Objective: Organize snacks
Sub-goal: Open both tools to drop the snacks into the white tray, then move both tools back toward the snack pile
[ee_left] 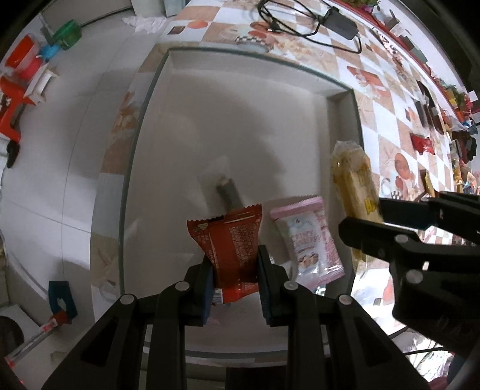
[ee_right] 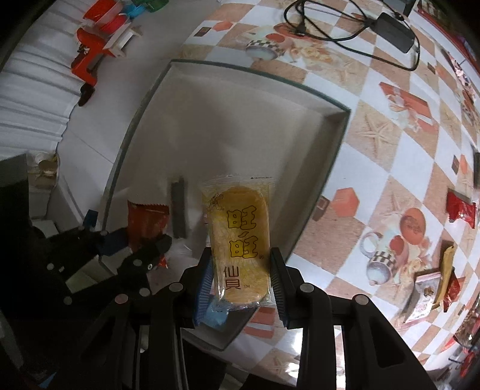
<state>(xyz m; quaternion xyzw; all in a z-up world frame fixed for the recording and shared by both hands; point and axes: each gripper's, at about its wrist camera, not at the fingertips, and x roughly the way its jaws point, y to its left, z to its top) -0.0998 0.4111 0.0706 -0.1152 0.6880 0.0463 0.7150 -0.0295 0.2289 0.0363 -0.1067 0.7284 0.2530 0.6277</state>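
The left tool [ee_left: 235, 279] is clenched on a red snack packet [ee_left: 232, 249], pinching it near its lower end with the packet standing up between the pads, over the near part of a wide, shallow white box [ee_left: 156, 90]. The right tool [ee_right: 240, 279] is likewise clenched on a yellow rice-cracker packet [ee_right: 238, 237], gripped across its lower half and held above the same box, toward its right-hand wall. Both tools point nearly straight down.

Largest first: the box takes up most of both views and is mostly bare inside. On its floor lies a small dark stick-shaped snack [ee_left: 229, 195], and close to the near right corner a pink packet [ee_left: 309, 240], though I cannot tell for certain whether it rests flat on the floor. By my reading, sorting has only begun: one or two snacks are in, two more are held over the box and not yet let go, and a scatter of other packets [ee_right: 435, 279] remains on the surface at the right.

The surface wears a checkered cloth [ee_right: 375, 144] printed with cups, starfish and orange blocks. A black power adapter [ee_right: 396, 24] with its cable lies at the far side. Beyond the left edge of the cloth, red, blue and green plastic items [ee_left: 27, 60] lie on a white ledge.
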